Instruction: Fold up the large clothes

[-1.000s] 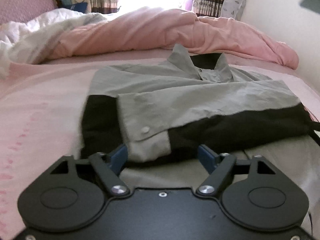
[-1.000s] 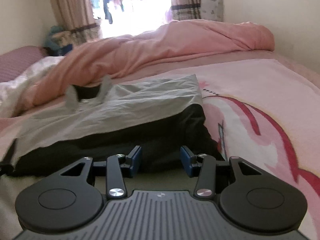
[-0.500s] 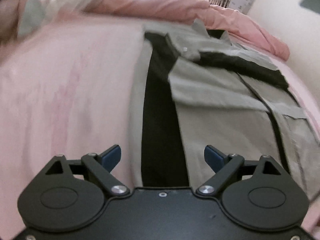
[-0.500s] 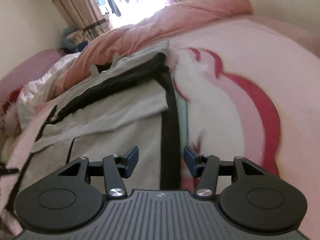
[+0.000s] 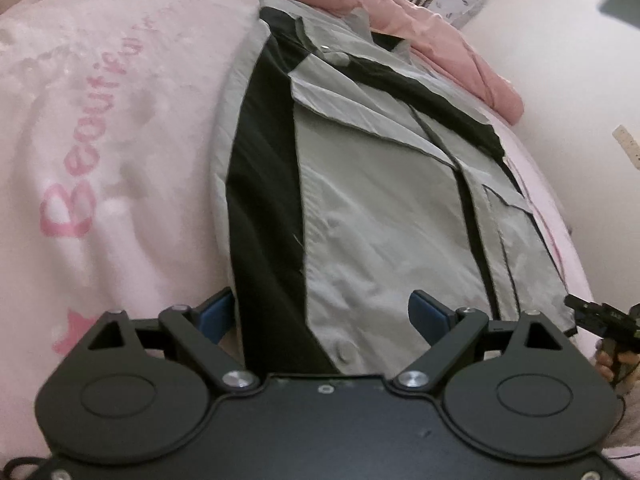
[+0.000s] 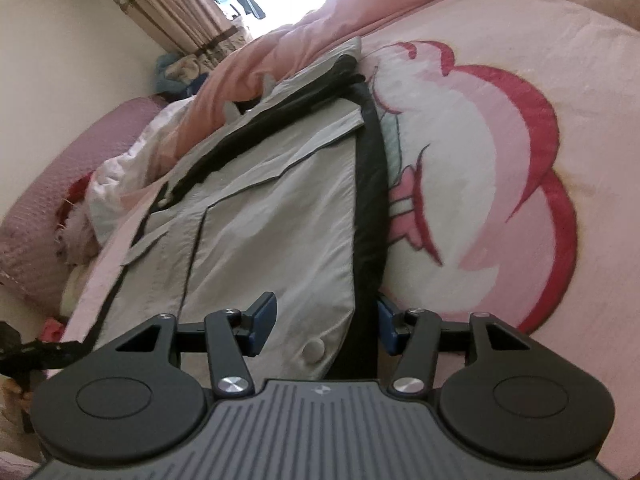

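Pink bed sheet [image 5: 120, 168] carries the grey-and-black shirt [image 5: 380, 216] lying flat, both sleeves in; left gripper [image 5: 322, 312] and right gripper [image 6: 326, 320] hover at its hem corners, fingers spread, nothing pinched; next likely: pinch hem, fold toward collar

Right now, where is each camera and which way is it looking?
Left wrist: rides the left hand-held gripper, looking down over the jacket's near left corner; the other gripper with some fingers peeks in.
Right wrist: rides the right hand-held gripper, looking down over the near right corner.
Both share the grey-and-black jacket, the pink blanket and the curtains.
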### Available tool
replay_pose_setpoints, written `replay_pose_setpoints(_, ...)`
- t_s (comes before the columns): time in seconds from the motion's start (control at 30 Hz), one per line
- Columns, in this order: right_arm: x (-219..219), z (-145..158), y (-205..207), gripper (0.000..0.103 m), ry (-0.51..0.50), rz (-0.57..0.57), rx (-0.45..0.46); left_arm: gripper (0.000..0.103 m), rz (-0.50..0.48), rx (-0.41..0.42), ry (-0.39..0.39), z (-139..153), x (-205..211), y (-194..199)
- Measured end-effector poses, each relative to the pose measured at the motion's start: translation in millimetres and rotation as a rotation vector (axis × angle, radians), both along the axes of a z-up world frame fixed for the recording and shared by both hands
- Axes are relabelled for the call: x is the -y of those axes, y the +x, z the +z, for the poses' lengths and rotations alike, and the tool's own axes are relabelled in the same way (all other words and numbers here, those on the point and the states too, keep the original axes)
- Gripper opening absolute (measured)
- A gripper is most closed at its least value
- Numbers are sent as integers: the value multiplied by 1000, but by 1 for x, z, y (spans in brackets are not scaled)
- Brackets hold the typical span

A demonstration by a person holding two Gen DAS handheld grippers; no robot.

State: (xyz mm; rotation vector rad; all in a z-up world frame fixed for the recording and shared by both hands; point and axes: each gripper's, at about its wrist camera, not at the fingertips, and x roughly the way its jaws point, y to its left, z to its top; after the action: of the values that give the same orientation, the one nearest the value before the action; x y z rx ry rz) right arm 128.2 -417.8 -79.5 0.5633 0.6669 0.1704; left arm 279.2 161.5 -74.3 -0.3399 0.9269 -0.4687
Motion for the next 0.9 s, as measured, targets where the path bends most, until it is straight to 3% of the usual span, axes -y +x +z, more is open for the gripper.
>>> replay_pose_setpoints(0.4,-2,-7,-11,67,77,74,22,89,-10,-4,-60,-3,-8,-19)
replay_pose_setpoints(0.6,-11,-12,5,66,83,86,11,86,23,3,-35,-1,1,-3)
replay_pose_setpoints(0.63,-12,-12,4,62,78,83,11,83,30,6,-32,-1,2,-2)
replay_pose_setpoints(0.7,-13,-11,3,51,57,75,2,65,50,6,5,1,4,-2)
replay_pose_setpoints(0.77,-11,-10,1,30,43,52,-12,21,73,14,86,3,6,-4)
replay_pose_setpoints(0.8,-9,-10,2,27,47,41,-20,20,82,16,113,3,5,-3)
replay_pose_setpoints(0.9,-7,-11,2,19,59,30,-12,13,101,-8,80,1,-2,2)
